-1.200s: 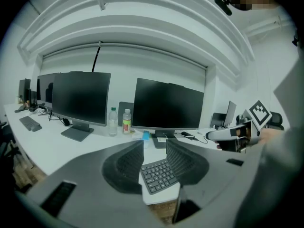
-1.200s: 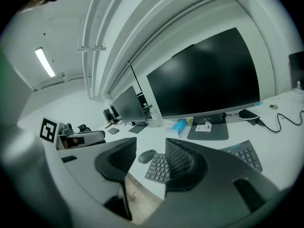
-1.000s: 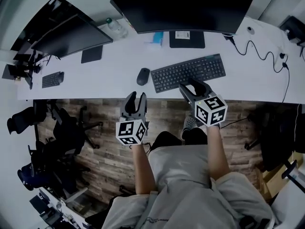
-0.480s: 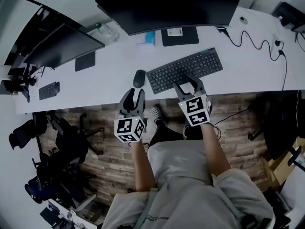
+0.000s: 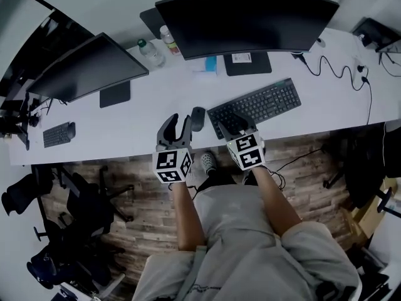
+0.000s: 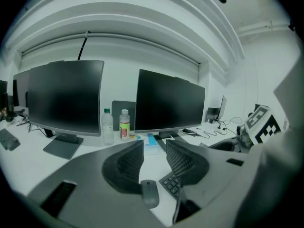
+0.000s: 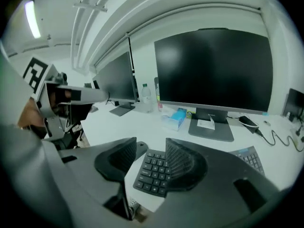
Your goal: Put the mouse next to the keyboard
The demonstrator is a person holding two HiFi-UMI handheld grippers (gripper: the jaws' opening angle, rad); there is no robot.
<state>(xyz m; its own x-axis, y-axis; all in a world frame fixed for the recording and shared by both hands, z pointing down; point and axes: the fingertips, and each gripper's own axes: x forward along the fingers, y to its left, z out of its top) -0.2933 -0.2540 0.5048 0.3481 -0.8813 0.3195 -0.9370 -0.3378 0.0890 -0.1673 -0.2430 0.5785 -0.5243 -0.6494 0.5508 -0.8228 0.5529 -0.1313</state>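
Okay, containers first: two bottles stand side by side on the desk (image 5: 144, 108) between the two monitors. One is a clear bottle (image 6: 108, 126) with a green cap, and the bottle (image 6: 124, 124) just right of it has a yellow label. Can't tell how full either is. A small blue box (image 6: 151, 144) lies near the big monitor's foot; contents not visible.

Left gripper (image 5: 178, 121): jaws well apart, nothing held. In the left gripper view the mouse (image 6: 149, 194) lies on the desk in the gap between the jaws, low in frame, with neither pad on it. In the head view the gripper sits at the desk's near edge, just left of the mouse.

Right gripper (image 5: 233, 124): jaws partly apart, nothing held. It hangs over the near left corner of the keyboard (image 5: 254, 104), and the right gripper view shows the keys in the gap between the jaws.

The mouse sits on the desk just beside the keyboard's left end.
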